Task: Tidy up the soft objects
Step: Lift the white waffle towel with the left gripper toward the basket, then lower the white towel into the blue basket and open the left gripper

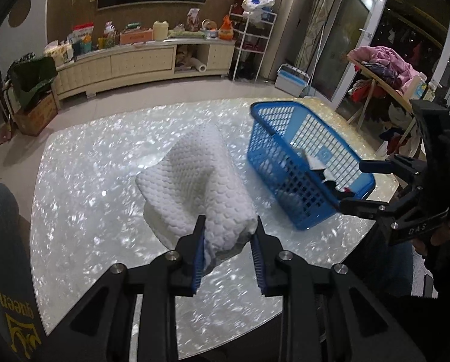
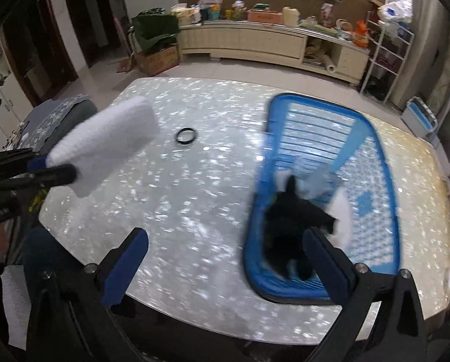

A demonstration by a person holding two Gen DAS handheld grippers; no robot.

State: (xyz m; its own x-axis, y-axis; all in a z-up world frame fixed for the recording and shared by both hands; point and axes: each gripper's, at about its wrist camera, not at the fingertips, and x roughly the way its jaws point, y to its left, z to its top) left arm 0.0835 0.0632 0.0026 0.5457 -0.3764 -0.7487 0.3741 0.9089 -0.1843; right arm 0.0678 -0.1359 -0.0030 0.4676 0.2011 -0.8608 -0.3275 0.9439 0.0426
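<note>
The left claw point(image 1: 229, 235) is clamped on the near end of a rolled white textured towel point(image 1: 194, 181), holding it above the pearly counter point(image 1: 89, 181). The right claw point(image 2: 225, 256) stands wide apart with nothing between its pads, over the near end of the blue basket point(image 2: 387, 211). Black and white cloths point(image 2: 291, 211) lie inside that basket. A black ring point(image 2: 186, 135) rests on the counter, between towel and basket.
</note>
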